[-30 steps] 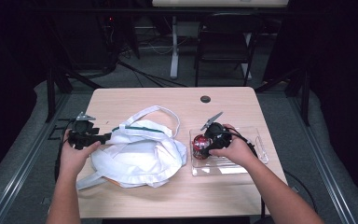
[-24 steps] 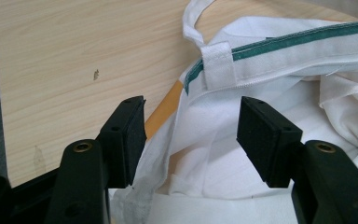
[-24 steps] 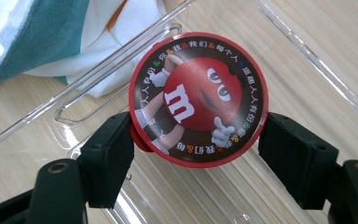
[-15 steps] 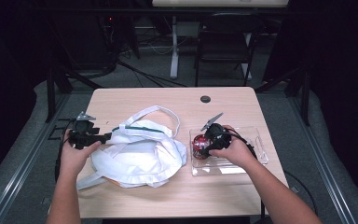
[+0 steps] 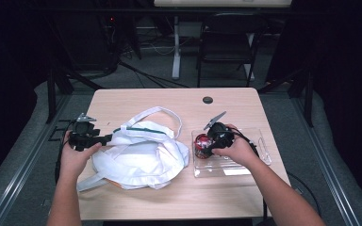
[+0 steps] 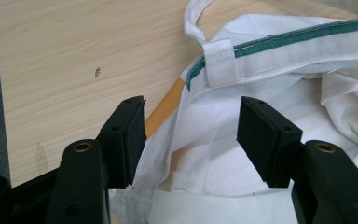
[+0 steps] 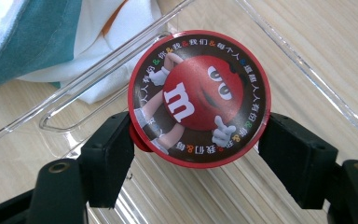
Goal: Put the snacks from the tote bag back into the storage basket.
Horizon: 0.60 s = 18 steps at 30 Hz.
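At frame centre-right, the right gripper [image 5: 206, 142] has its jaws closed on a red candy tin [image 7: 199, 98] in a clear tray [image 5: 259, 157] on the bench [image 5: 226, 197]. At left, the left gripper [image 6: 191, 135] sits open around the rim of a white bag [image 5: 141, 155]. The step in hand is probably lifting the tin; next, carry it left to the bag. Both forearms reach up from the bottom edge.

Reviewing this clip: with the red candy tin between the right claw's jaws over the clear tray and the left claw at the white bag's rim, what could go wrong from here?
1. The red candy tin is round and sits between the right claw's jaws near its edges, so it could slip or twist out over the clear tray.
2. The left claw stands open around the white bag rim; it may catch only loose cloth, leaving the mouth collapsed.
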Tool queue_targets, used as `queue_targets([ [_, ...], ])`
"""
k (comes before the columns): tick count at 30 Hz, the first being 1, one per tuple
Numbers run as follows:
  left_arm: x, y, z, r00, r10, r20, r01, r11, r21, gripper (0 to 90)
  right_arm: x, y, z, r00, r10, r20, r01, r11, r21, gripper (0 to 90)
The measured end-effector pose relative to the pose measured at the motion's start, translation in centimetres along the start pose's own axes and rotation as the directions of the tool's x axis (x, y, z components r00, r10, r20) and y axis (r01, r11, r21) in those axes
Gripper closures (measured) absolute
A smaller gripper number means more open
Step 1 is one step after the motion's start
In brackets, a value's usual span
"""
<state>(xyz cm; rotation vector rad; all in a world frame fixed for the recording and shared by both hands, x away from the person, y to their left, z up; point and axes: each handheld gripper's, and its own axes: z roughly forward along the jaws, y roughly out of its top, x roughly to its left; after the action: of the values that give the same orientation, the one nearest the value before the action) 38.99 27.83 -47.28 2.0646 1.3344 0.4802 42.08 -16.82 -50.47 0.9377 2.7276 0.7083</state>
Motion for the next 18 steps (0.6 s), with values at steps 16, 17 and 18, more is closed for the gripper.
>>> queue_targets([
  [16,0.1,-0.12,-0.18,1.0,0.001,0.0,-0.001,1.0,0.009,42.0,-0.66,0.65,0.3,0.9993,-0.036,-0.006,0.036,0.999,0.0,27.2],
  [17,0.1,-0.13,-0.19,1.0,-0.001,-0.001,0.001,1.0,0.01,42.0,-0.68,0.67,0.32,0.9994,-0.035,-0.006,0.035,0.999,-0.002,27.3],
  [18,0.11,-0.16,-0.16,1.0,-0.001,-0.003,0.001,1.0,0.004,42.0,-0.68,0.65,0.38,0.9995,-0.03,-0.009,0.03,1.0,-0.009,27.2],
])
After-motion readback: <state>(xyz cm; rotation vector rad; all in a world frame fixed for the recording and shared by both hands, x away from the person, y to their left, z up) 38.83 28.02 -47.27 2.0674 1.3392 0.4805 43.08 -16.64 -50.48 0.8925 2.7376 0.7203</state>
